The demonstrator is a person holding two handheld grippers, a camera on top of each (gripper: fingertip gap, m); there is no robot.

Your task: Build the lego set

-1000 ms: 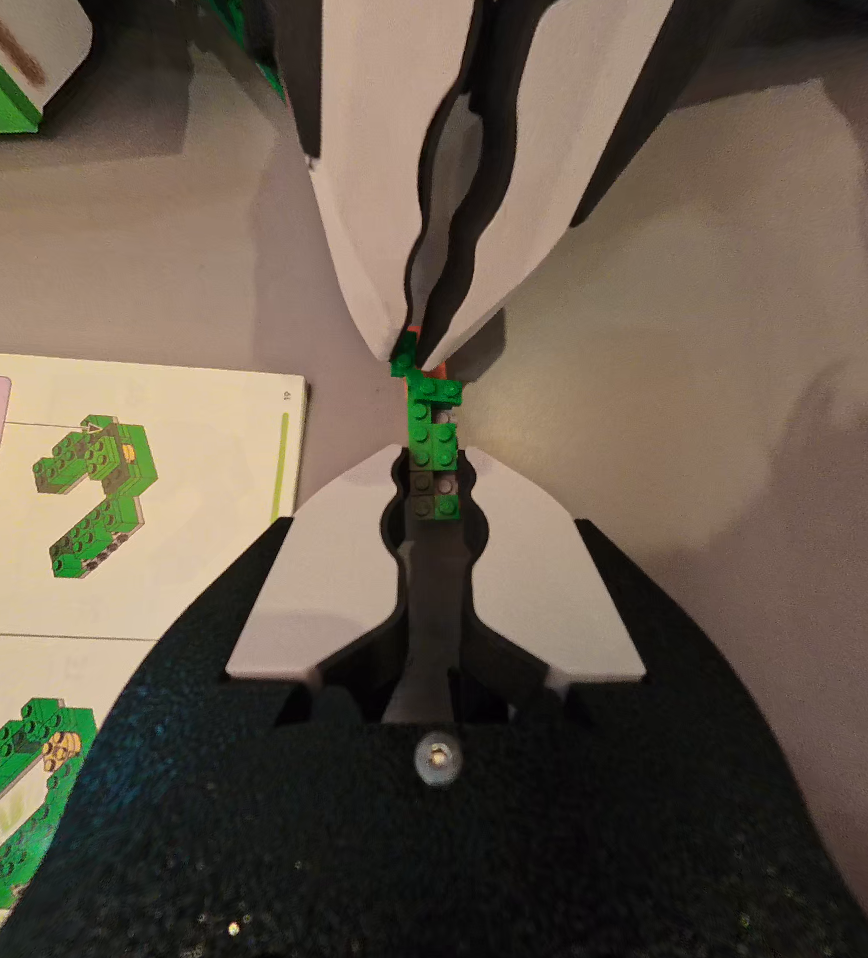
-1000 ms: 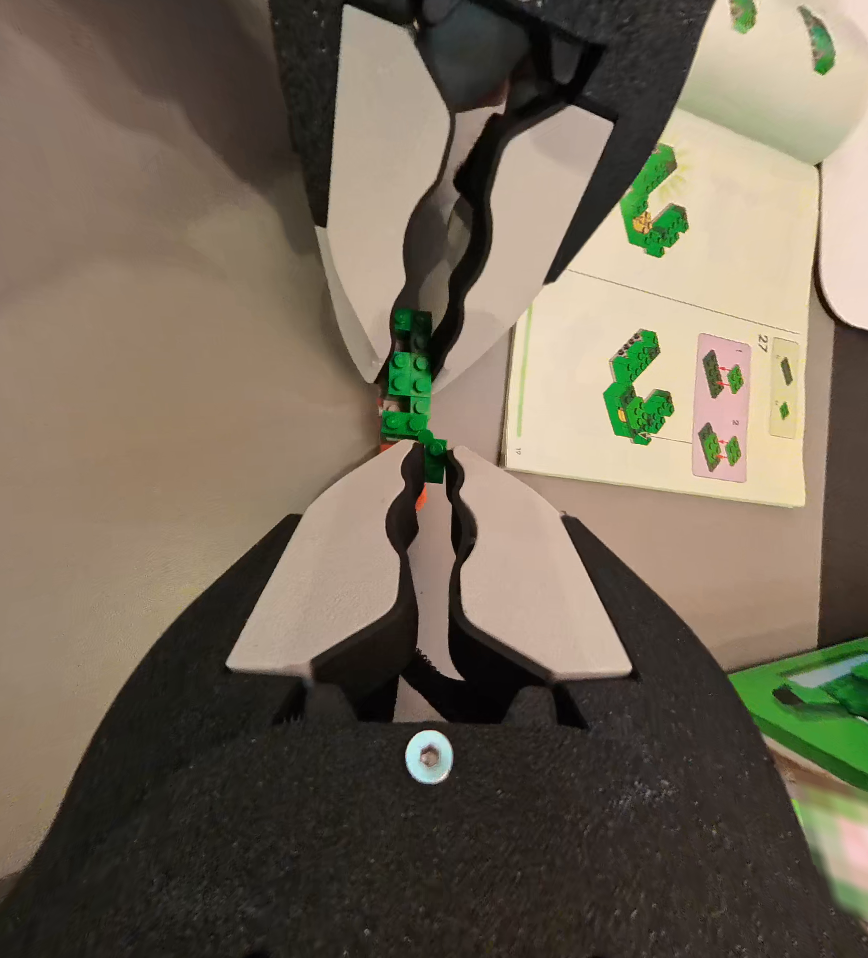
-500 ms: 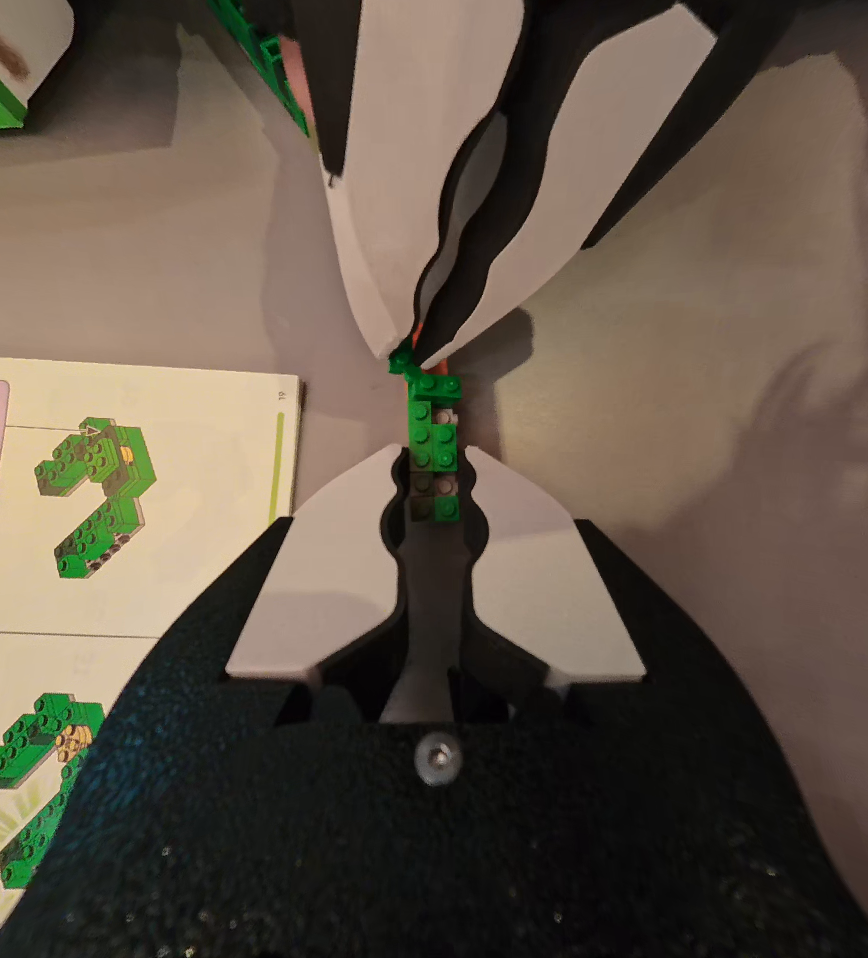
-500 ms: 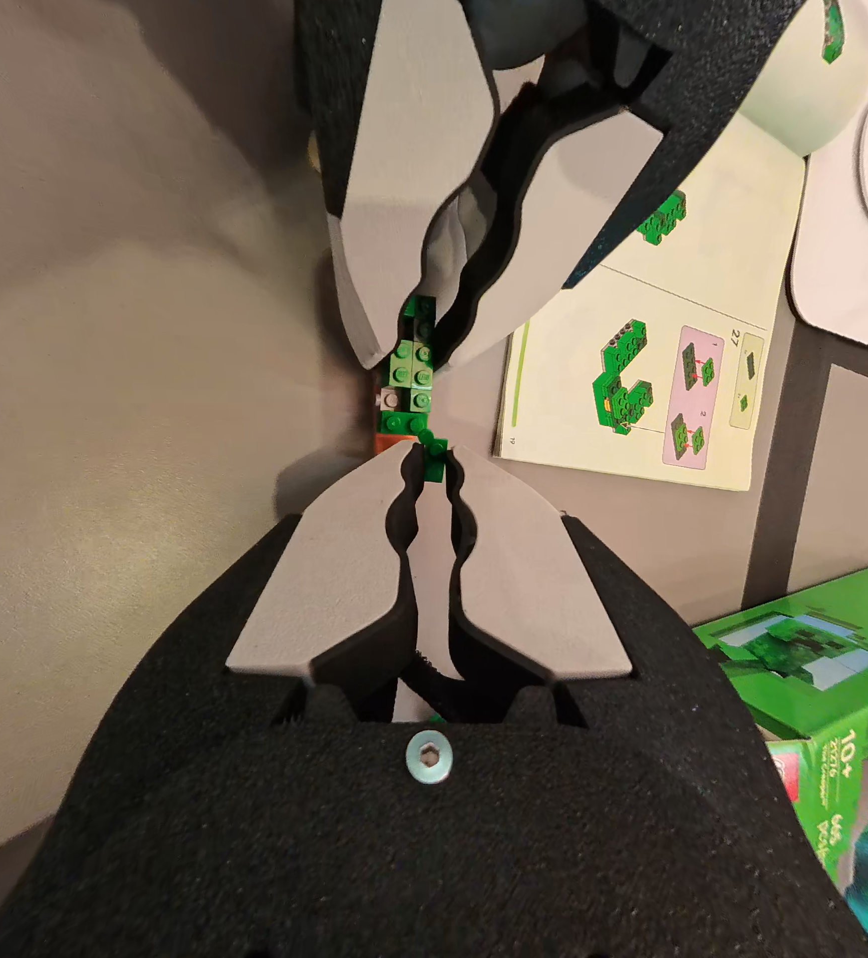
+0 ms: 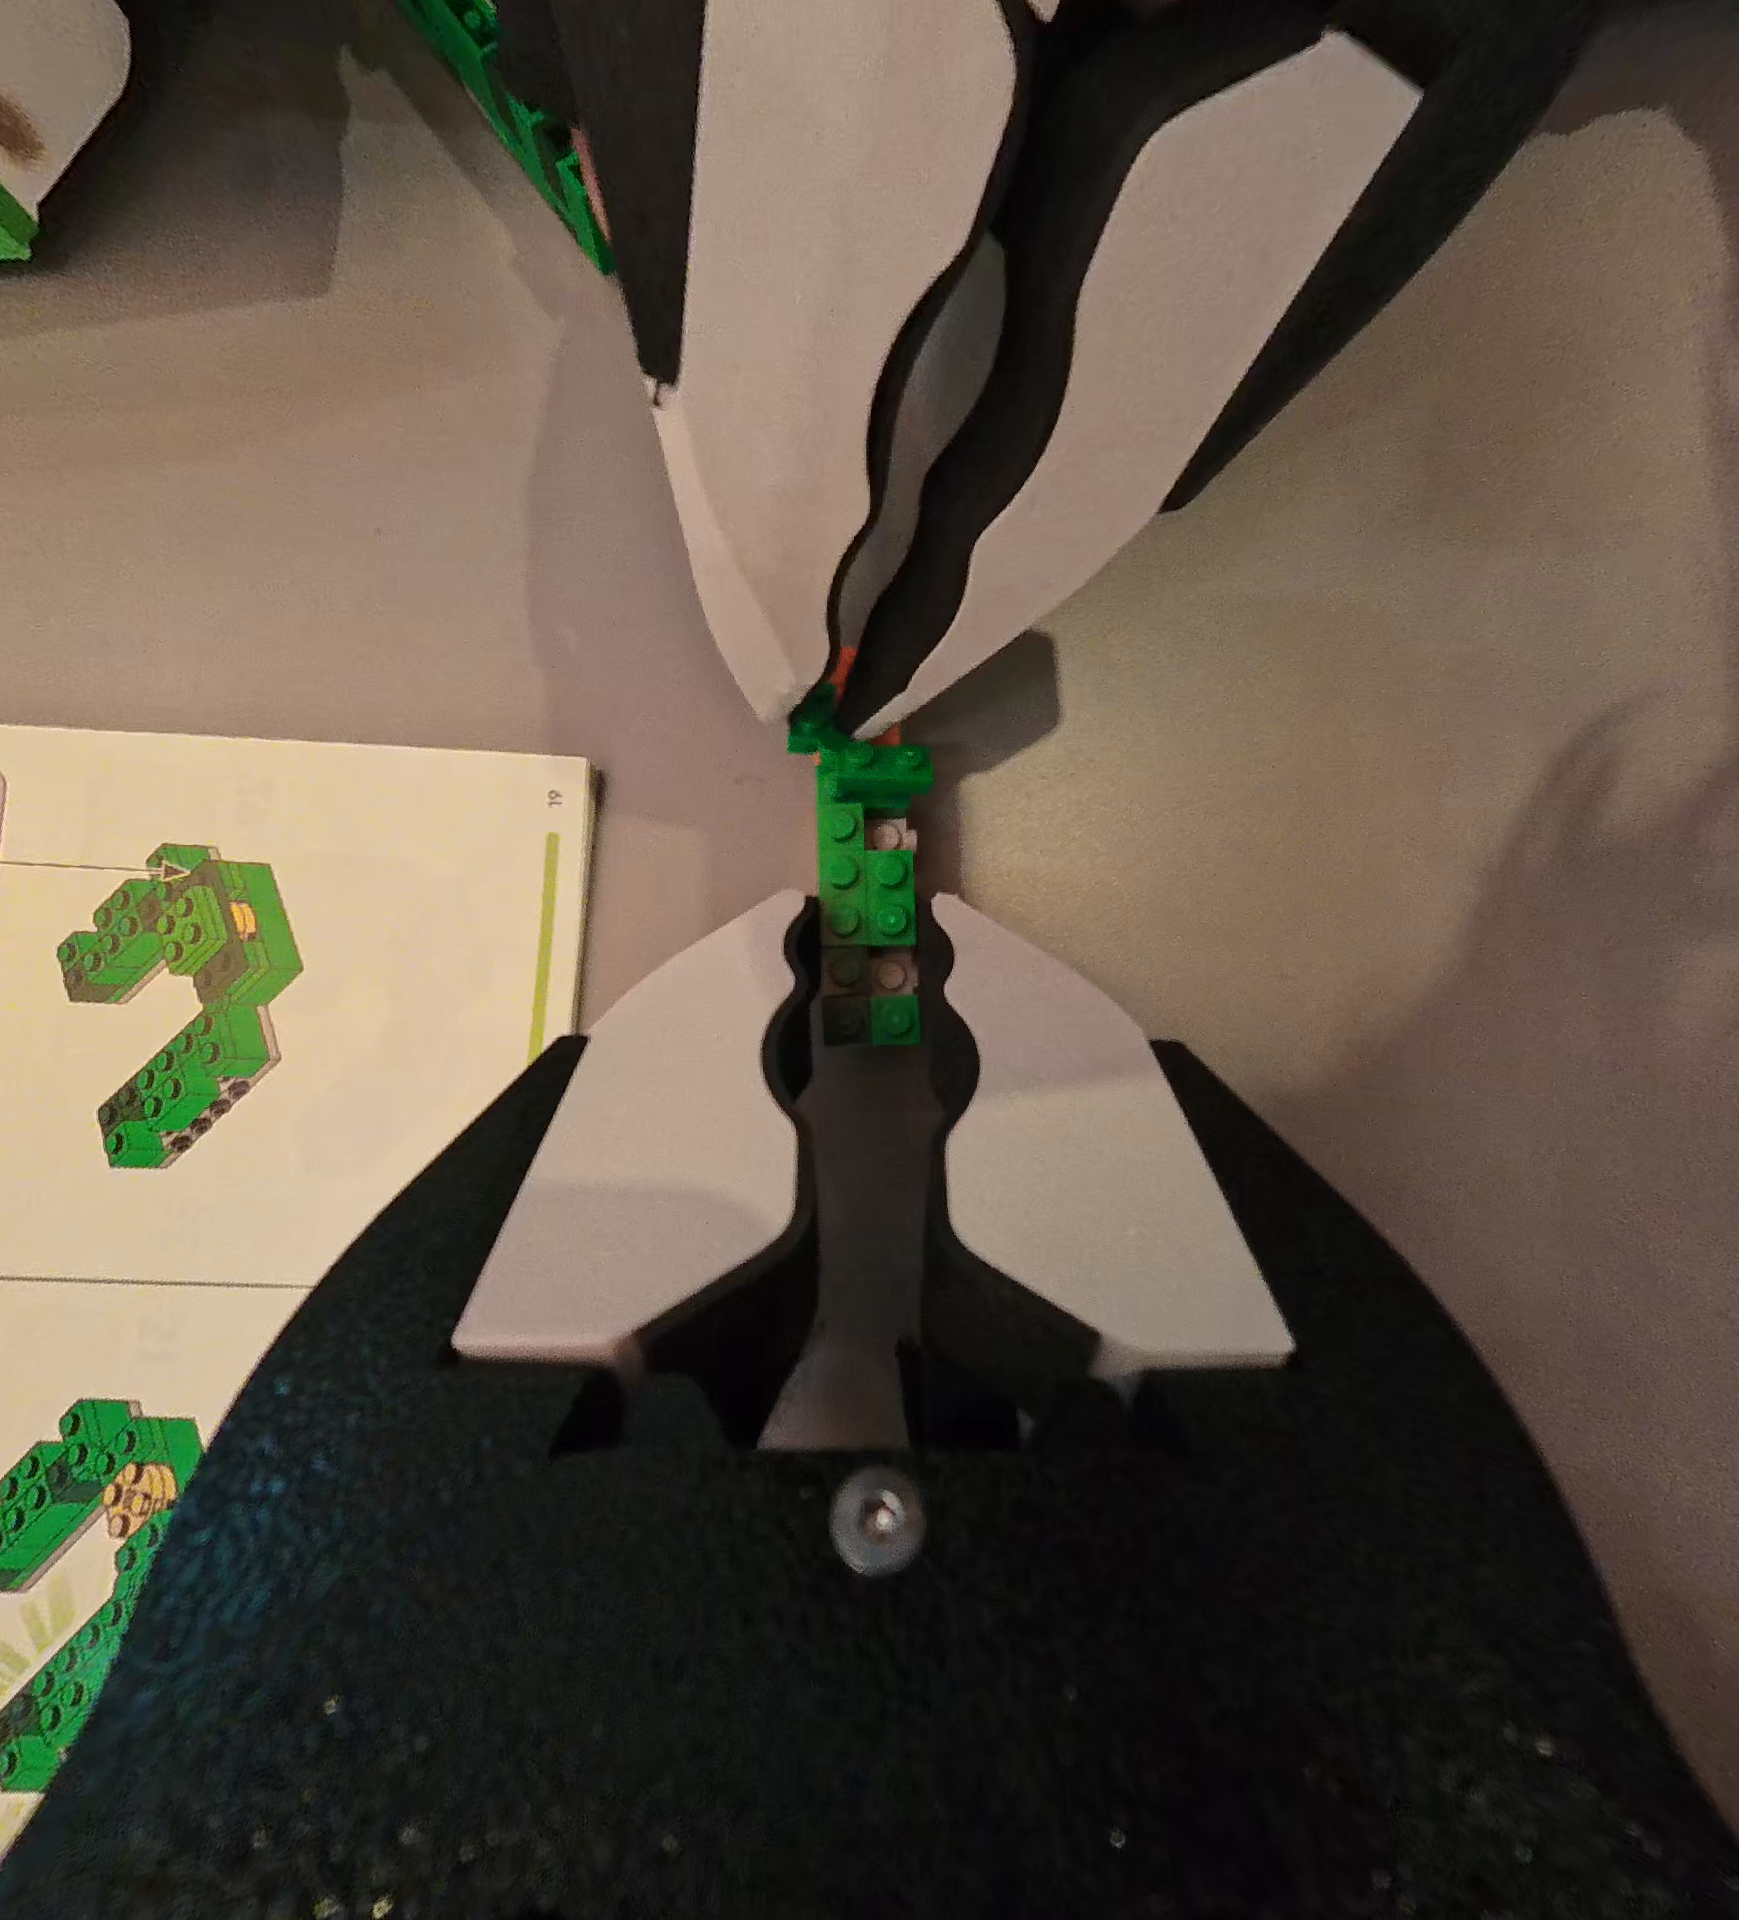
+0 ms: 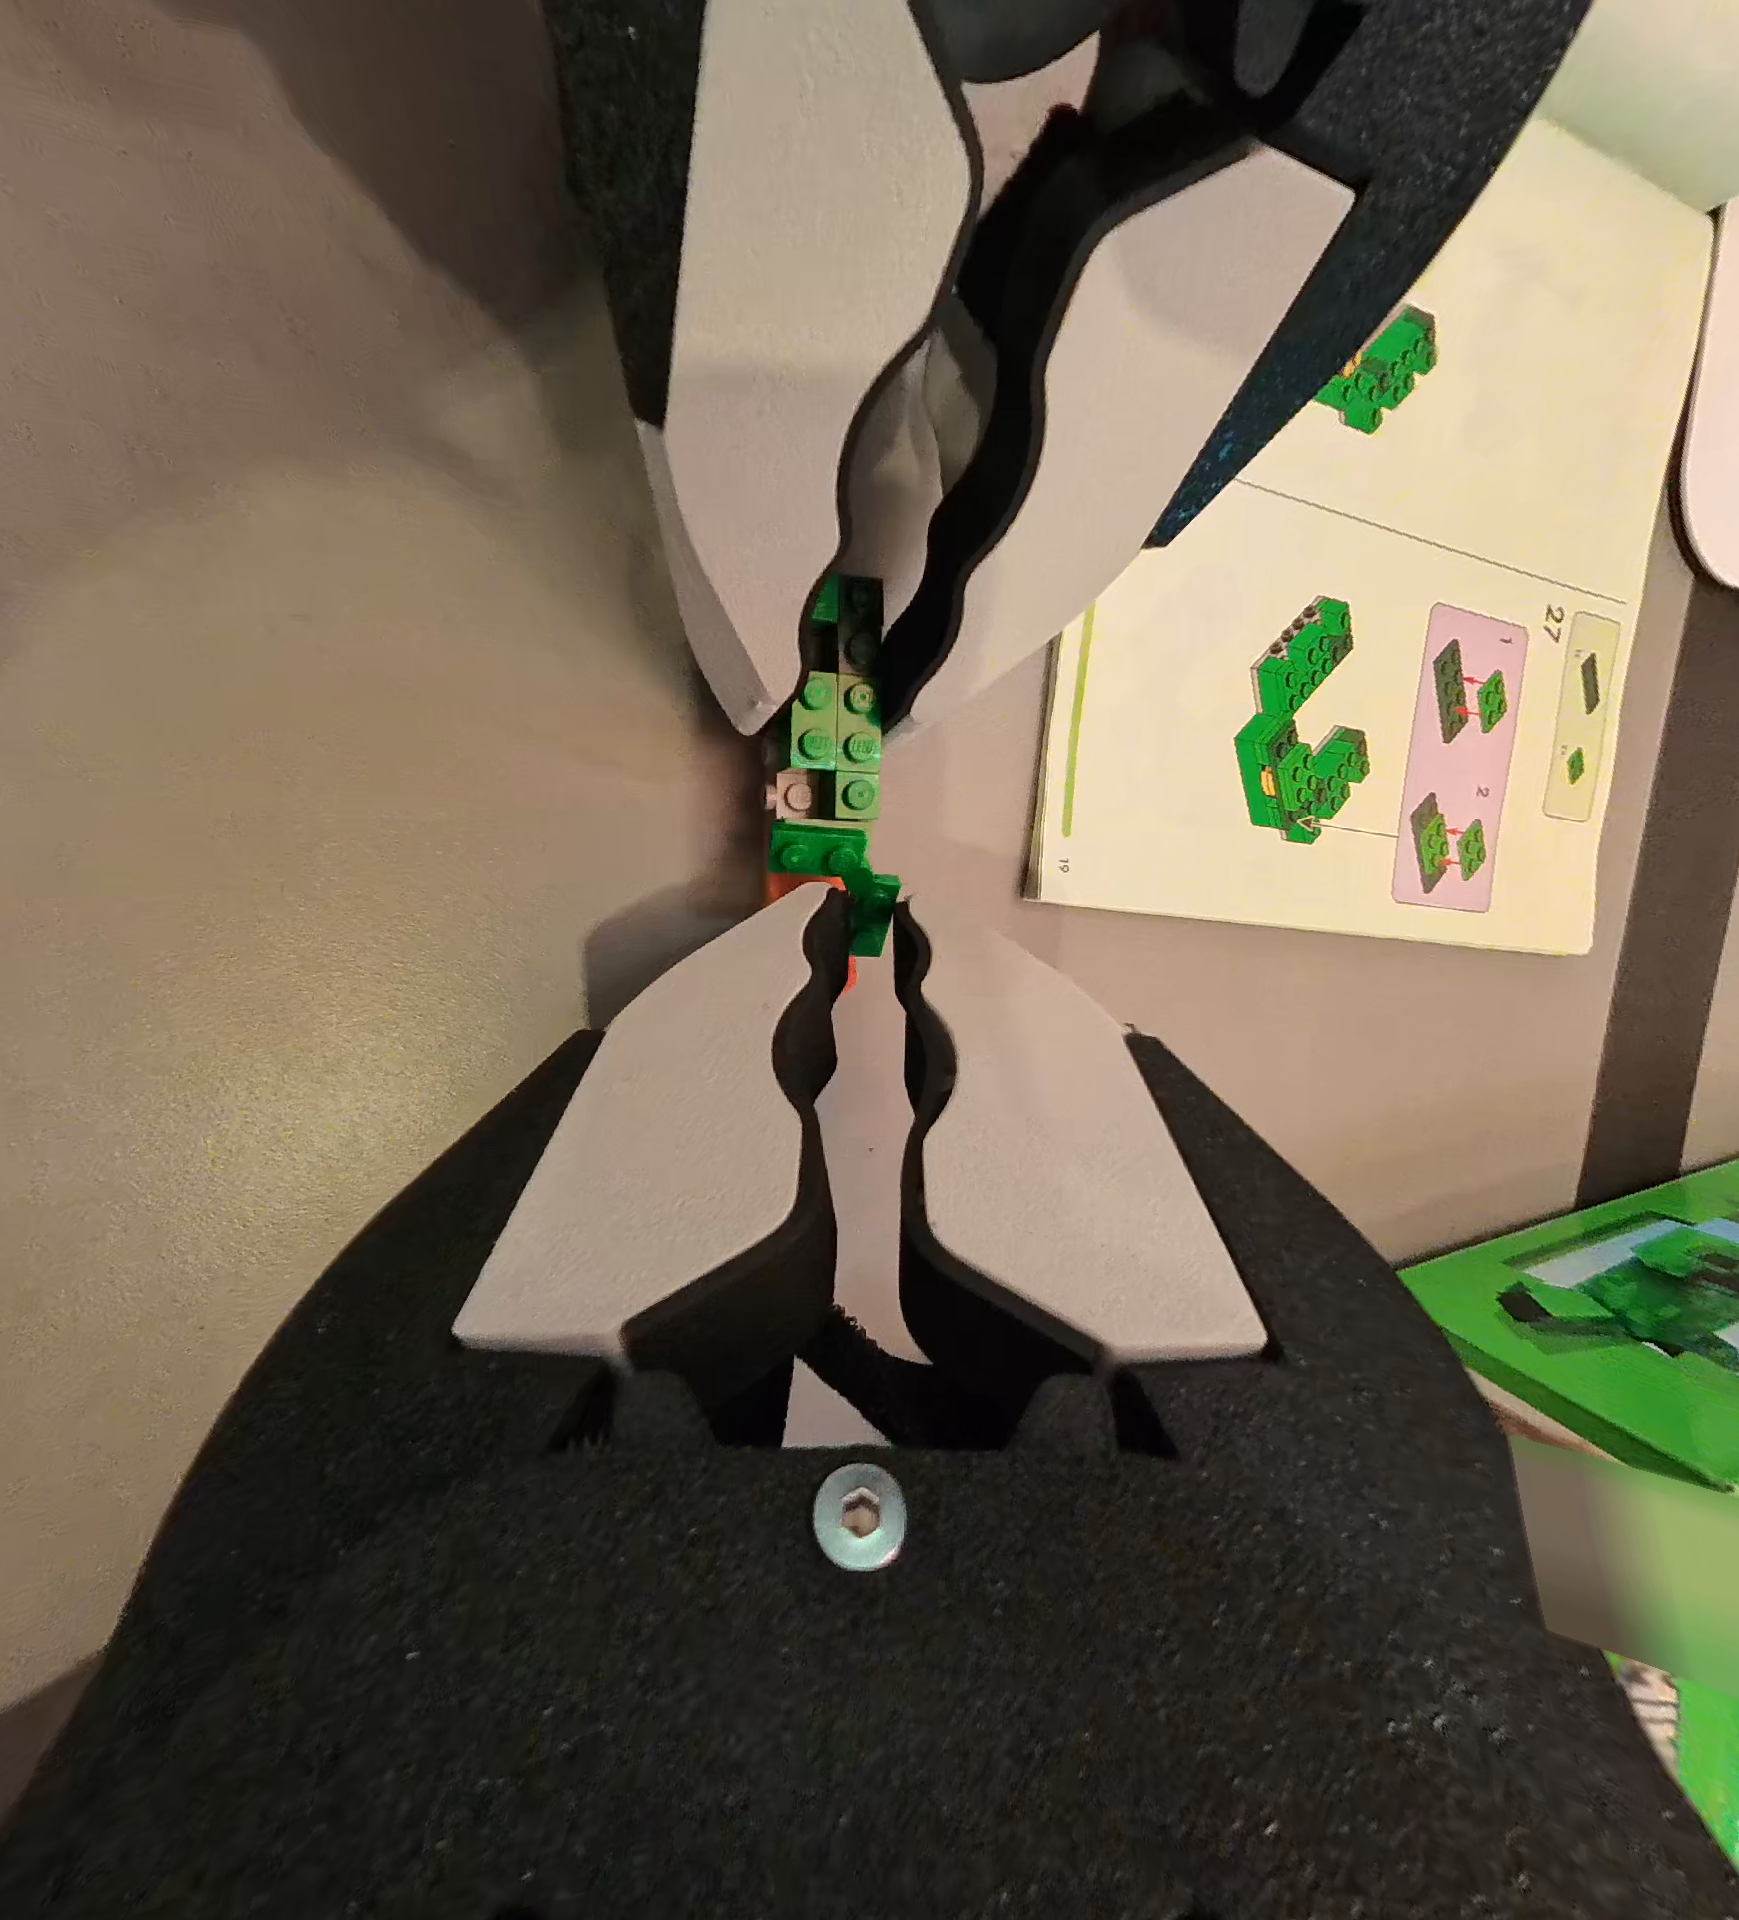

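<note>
Right gripper (image 6: pixel 849 909) has tilted and crept closer, jaws pinching a small green plastic plate (image 6: pixel 870 912) against the studded green-and-grey brick assembly (image 5: pixel 870 899), which the closed left gripper (image 5: pixel 867 925) braces above the grey bench (image 5: pixel 1364 831), beside the open instruction booklet (image 5: pixel 325 831).

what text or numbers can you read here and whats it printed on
I won't quote any writing; this is only where it stands.
instruction booklet: small printed numbers at the page edge and by the build pictures.
green box: printed numbers and words on its side, partly blurred.
lego model: stud marks too small to read.
</note>
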